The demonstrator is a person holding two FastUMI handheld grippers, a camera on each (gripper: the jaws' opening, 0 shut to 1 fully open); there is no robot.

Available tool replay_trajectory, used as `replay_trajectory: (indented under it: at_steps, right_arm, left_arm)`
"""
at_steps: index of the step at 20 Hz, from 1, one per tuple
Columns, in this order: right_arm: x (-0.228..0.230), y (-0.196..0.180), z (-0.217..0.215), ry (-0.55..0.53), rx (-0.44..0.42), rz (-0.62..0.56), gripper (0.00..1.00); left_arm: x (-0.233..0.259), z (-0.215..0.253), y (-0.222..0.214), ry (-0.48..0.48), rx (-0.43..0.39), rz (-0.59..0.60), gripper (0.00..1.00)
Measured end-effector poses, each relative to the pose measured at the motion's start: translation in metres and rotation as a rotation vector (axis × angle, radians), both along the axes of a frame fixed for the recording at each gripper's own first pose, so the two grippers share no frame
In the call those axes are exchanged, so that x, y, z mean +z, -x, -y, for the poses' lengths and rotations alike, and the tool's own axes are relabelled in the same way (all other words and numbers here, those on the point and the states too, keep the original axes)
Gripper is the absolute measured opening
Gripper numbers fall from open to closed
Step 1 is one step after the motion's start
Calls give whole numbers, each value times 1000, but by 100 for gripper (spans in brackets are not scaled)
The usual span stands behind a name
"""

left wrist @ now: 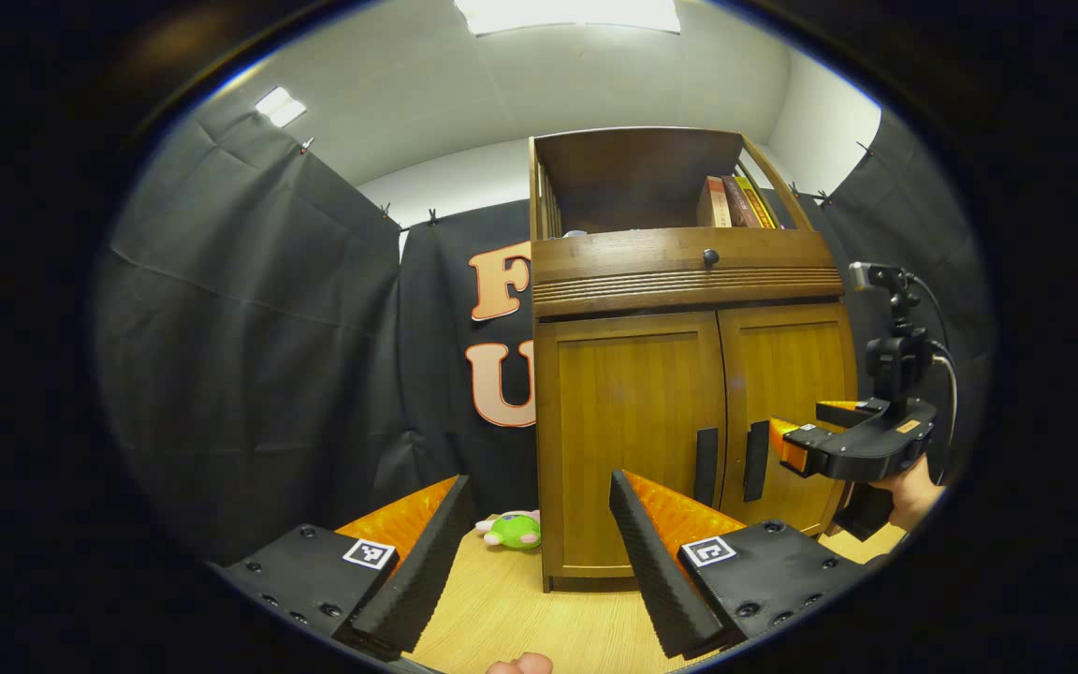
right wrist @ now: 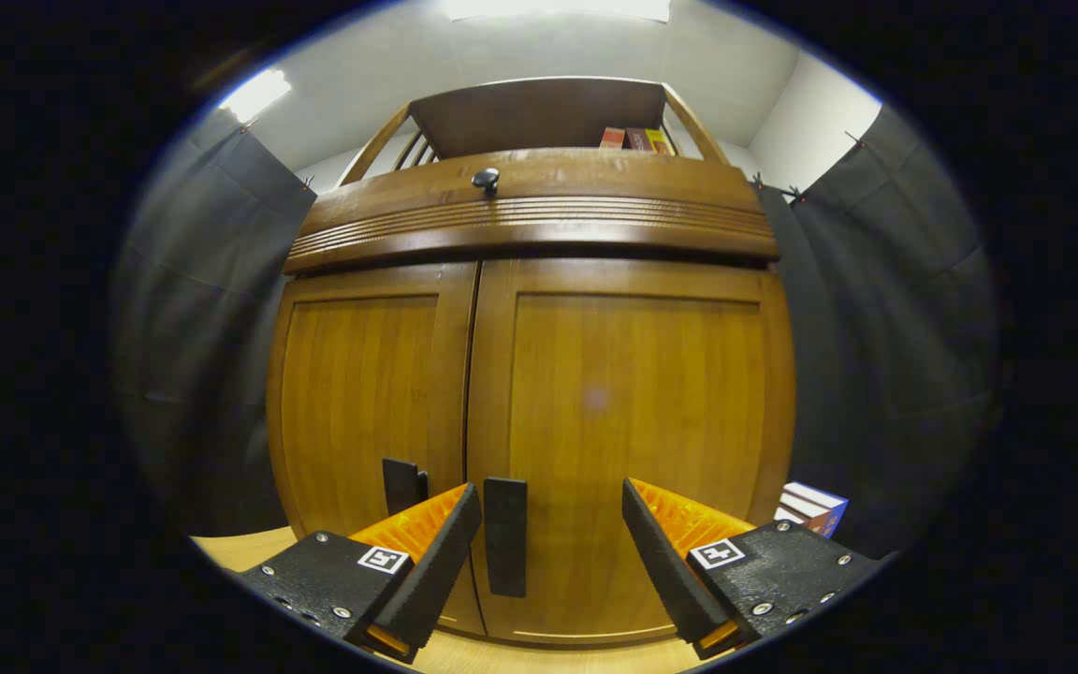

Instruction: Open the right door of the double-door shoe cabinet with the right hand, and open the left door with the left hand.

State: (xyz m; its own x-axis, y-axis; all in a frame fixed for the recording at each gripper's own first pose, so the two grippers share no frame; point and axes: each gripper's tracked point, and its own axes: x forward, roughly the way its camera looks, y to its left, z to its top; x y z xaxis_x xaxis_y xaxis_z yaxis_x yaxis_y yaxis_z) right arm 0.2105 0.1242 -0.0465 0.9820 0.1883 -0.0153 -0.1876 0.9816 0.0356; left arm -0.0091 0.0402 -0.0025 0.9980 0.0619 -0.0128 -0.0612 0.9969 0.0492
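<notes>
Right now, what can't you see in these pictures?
- Inside the cabinet: both views, the shut doors hide it.
- Book titles: left gripper view, too small.
- Green toy: left gripper view, partly behind the cabinet's corner.
- Box: right gripper view, the right tool covers part.

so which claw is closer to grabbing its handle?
Right. The right claw is open with the right door's handle between its fingers, close up. The left claw is open too, but farther back from the left handle. Both doors look shut.

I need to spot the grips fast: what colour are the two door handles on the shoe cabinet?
Black, against warm brown wood. The right door handle shows best in the right gripper view.
</notes>
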Motion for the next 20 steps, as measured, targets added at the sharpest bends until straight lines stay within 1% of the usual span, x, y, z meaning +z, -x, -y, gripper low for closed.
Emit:
replay_trajectory:
  at_steps: [3,7,8,9,10,13,14,15,16,17,18,19,20]
  right_arm:
    - [-21,-16,-16,11,14,-46,93]
    - [-41,-37,-23,22,6,-78,94]
    - [-47,-41,-24,16,7,-93,100]
    - [-53,-45,-23,12,6,-114,100]
    - [-58,-48,-23,5,6,-135,92]
    - [-60,-51,-18,-21,-18,-144,90]
    - [-61,-51,-17,-11,-25,-141,86]
    - [-61,-50,-18,-4,-28,-128,85]
    - [-62,-50,-19,3,-28,-119,72]
    - [-63,-48,-20,11,-26,-117,79]
    - [-66,-47,-22,15,-17,-121,77]
    - [-68,-46,-24,11,-10,-125,63]
    - [-68,-44,-26,-1,-3,-131,74]
  left_arm:
    - [-2,-10,3,4,29,-7,95]
    - [0,-22,3,5,59,-5,95]
    - [-1,-24,3,6,64,-6,95]
    - [-1,-26,2,7,69,-6,95]
    - [-3,-29,2,9,74,-9,95]
    - [-5,-31,0,18,78,-9,95]
    - [-5,-32,-1,18,78,-9,95]
    - [-4,-32,-2,19,77,-8,95]
    - [-5,-32,-3,21,74,-8,95]
    - [-5,-31,-3,22,70,-8,95]
    - [-5,-31,-4,23,66,-6,95]
    - [-5,-30,-3,25,61,-6,95]
    - [-5,-30,-3,27,57,-6,95]
